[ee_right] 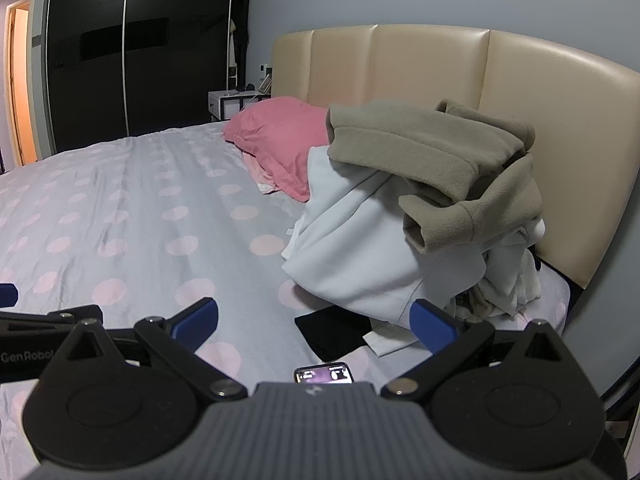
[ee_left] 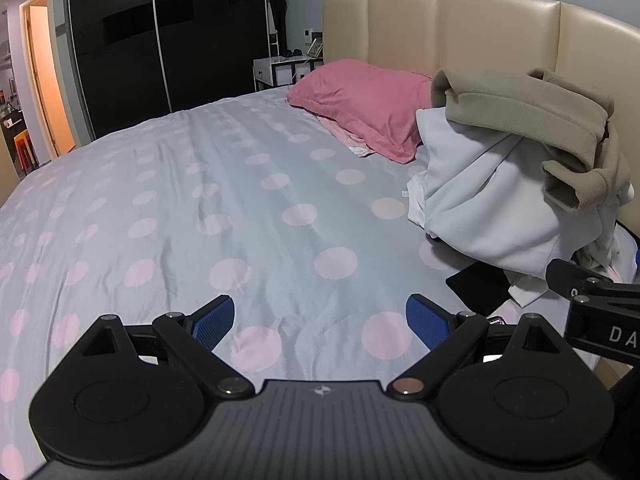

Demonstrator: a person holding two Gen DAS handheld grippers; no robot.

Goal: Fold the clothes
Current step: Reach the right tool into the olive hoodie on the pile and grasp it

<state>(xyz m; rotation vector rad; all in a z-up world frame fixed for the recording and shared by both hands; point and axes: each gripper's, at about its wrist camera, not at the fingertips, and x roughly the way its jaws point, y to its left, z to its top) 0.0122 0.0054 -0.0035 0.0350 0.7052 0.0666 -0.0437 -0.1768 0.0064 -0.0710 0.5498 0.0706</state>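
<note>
A pile of clothes lies on the bed by the headboard: a tan fleece garment [ee_left: 532,120] [ee_right: 432,160] on top, a pale white garment [ee_left: 480,200] [ee_right: 360,248] under it, and a black cloth [ee_right: 336,330] [ee_left: 476,288] flat at its foot. My left gripper [ee_left: 320,322] is open and empty above the bedspread, left of the pile. My right gripper [ee_right: 314,322] is open and empty, just short of the pile, its right finger [ee_right: 434,326] close to the white garment. Part of it shows in the left wrist view [ee_left: 592,300].
The bed has a grey spread with pink dots [ee_left: 200,200] [ee_right: 140,220], a pink pillow [ee_left: 360,104] [ee_right: 280,140] and a beige padded headboard [ee_left: 480,32] [ee_right: 400,68]. A smartwatch [ee_right: 324,374] lies on the spread near my right gripper. A black wardrobe [ee_left: 160,40] and a nightstand [ee_left: 280,68] stand beyond.
</note>
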